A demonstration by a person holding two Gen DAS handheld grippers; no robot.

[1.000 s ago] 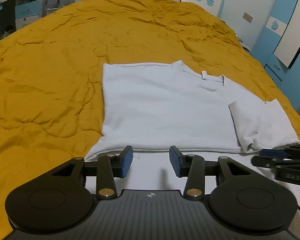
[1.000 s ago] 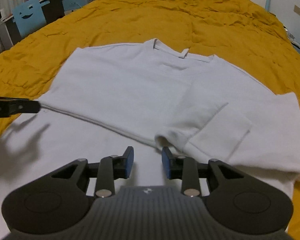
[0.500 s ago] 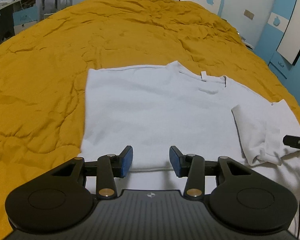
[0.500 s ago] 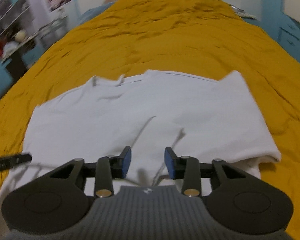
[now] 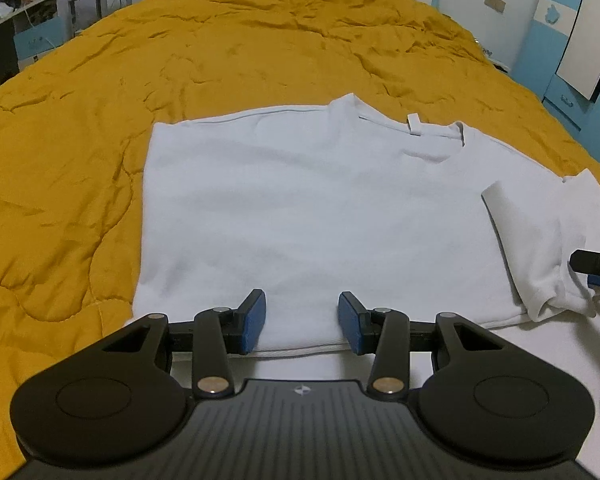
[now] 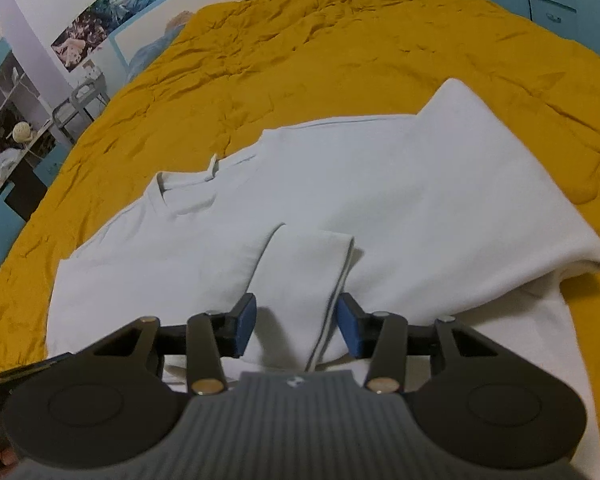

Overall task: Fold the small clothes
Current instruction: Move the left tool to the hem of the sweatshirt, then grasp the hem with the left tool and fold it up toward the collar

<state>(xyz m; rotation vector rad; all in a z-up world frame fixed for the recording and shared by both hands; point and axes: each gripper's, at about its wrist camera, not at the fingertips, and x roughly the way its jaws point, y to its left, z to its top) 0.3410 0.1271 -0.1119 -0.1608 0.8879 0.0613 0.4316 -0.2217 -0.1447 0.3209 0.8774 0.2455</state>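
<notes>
A white T-shirt (image 5: 320, 200) lies flat on the yellow quilt (image 5: 80, 140), collar at the far side and its lower part folded up. My left gripper (image 5: 300, 322) hangs open just over the near folded edge, nothing between its pads. In the right wrist view the T-shirt (image 6: 420, 200) has one short sleeve (image 6: 304, 264) folded inward. My right gripper (image 6: 296, 324) straddles that sleeve's end and its jaws are closing; the pads stand beside the cloth without visibly pressing it. The right gripper (image 5: 596, 270) also shows at the left wrist view's right edge, beside the sleeve (image 5: 532, 248).
The quilt (image 6: 340, 40) spreads wide on all sides of the shirt. A desk and chairs (image 5: 60, 12) stand past the bed's far left. Blue cabinets (image 5: 560, 60) line the right wall. Shelves (image 6: 12, 120) and posters (image 6: 92, 36) sit at the left in the right wrist view.
The right gripper rolled and swung across to the folded sleeve, which now lies between its fingers. The left gripper crept forward over the shirt's near fold, still equally wide.
</notes>
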